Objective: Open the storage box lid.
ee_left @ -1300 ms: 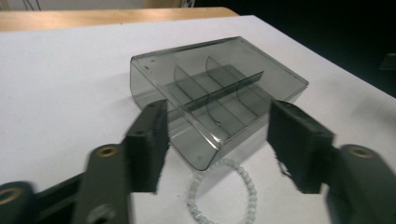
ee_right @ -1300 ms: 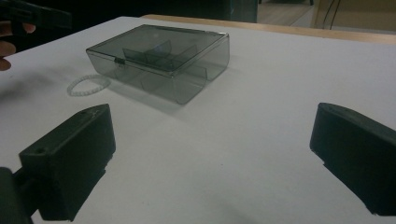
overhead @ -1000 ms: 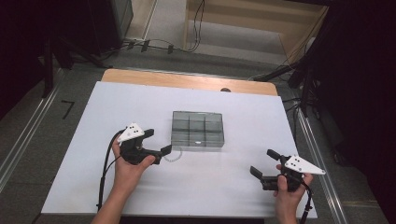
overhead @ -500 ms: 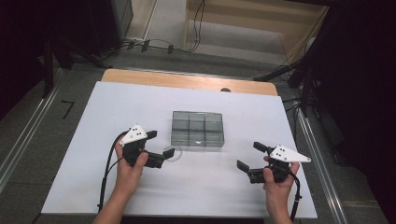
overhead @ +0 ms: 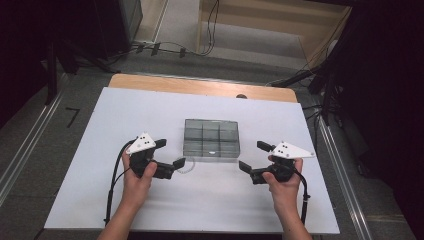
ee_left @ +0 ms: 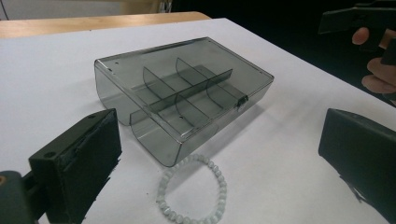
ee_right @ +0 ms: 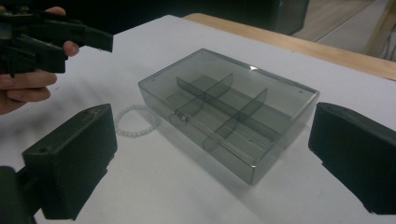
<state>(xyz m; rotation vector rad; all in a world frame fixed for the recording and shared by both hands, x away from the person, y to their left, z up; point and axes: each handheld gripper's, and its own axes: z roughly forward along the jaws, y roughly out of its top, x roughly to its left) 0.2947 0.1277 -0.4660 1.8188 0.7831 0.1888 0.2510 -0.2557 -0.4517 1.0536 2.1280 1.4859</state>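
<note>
Left gripper (overhead: 171,154): lower left of centre in the high view, held in the person's left hand (overhead: 136,172); its jaws stand wide apart with nothing between them, pointing toward the centre of the frame.
Right gripper (overhead: 256,157): lower right of centre in the high view, in the right hand (overhead: 283,184); its jaws are spread wide too and hold nothing, aimed back toward the centre.
Bead bracelet (ee_left: 194,190): a loop of pale, milky beads lying flat on the table, bottom centre of the left gripper view, in the gap ahead of the two jaws but not between their tips. In the high view it lies just beside the left gripper's lower jaw, on the side toward the box.
Bracelet and box: the loop lies just beside the box's near corner; whether it touches the wall I cannot tell.
Compartment box (overhead: 211,138): smoky transparent plastic, lid closed, dividers visible inside forming six cells; centre of the high view, between the two grippers and slightly above them. Centre of the right gripper view (ee_right: 229,109), with the bracelet (ee_right: 136,121) at its left side.
Table (overhead: 150,107): white top; a wooden strip runs along its upper edge.
</note>
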